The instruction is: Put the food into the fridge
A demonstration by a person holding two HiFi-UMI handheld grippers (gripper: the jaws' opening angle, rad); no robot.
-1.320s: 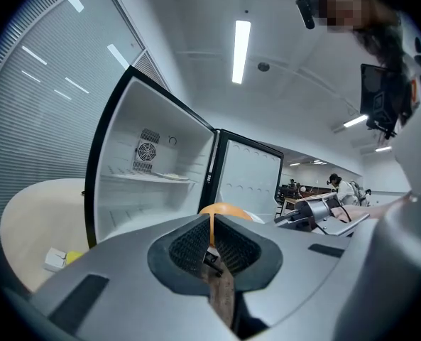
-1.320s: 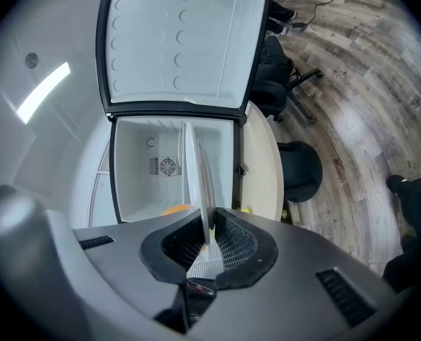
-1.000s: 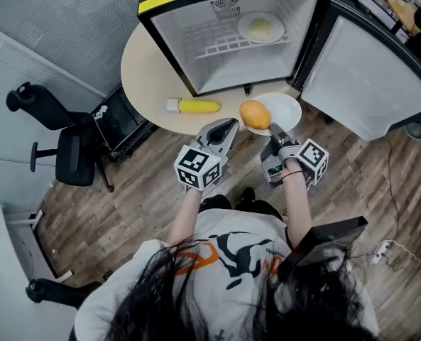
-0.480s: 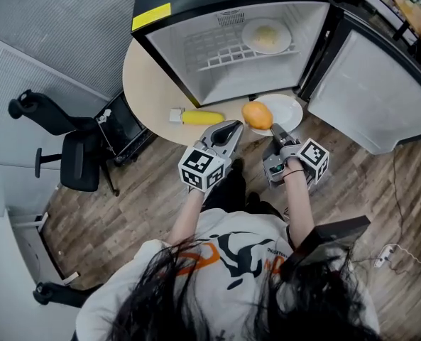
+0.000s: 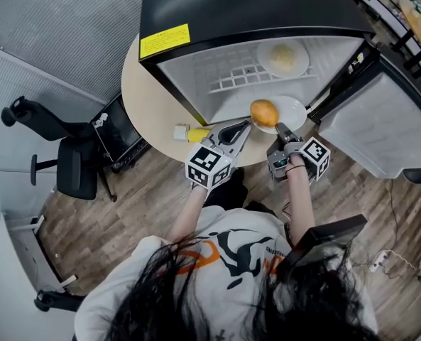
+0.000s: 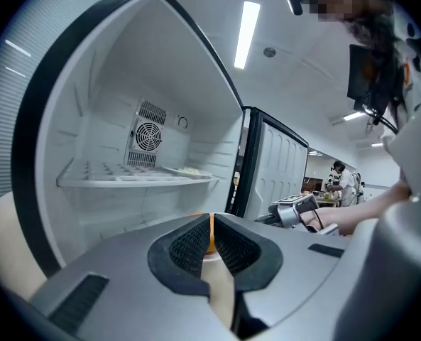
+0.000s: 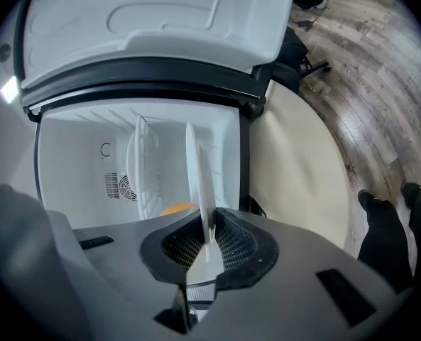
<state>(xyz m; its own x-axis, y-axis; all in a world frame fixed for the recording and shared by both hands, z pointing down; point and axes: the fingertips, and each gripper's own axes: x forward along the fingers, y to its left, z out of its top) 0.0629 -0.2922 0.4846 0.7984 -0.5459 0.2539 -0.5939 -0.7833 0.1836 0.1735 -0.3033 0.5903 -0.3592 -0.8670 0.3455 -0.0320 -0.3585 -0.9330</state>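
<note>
Corn (image 5: 194, 134) and fridge (image 5: 253, 6) on round table (image 5: 148, 91)

Legible text: none.
1. One yellow label (image 5: 164, 41), top front edge of fridge (image 5: 253, 6), 11 o'clock: print too small to read.
2. Black-and-white square markers (image 5: 209, 166) on cubes of left tool (image 5: 243, 126) and right tool (image 5: 280, 128) — patterns, no letters.
3. Small lettering on shirt (image 5: 217, 261), 6 o'clock — illegible.

Operator: white short-sleeved T-shirt (image 5: 224, 256) with orange-and-black print; long dark hair (image 5: 196, 300). Left tongs (image 5: 246, 125) and right tongs (image 5: 280, 128): grey housings, black ribbed pads (image 6: 190, 246), black-and-white square-marker cubes (image 5: 209, 166).
</note>
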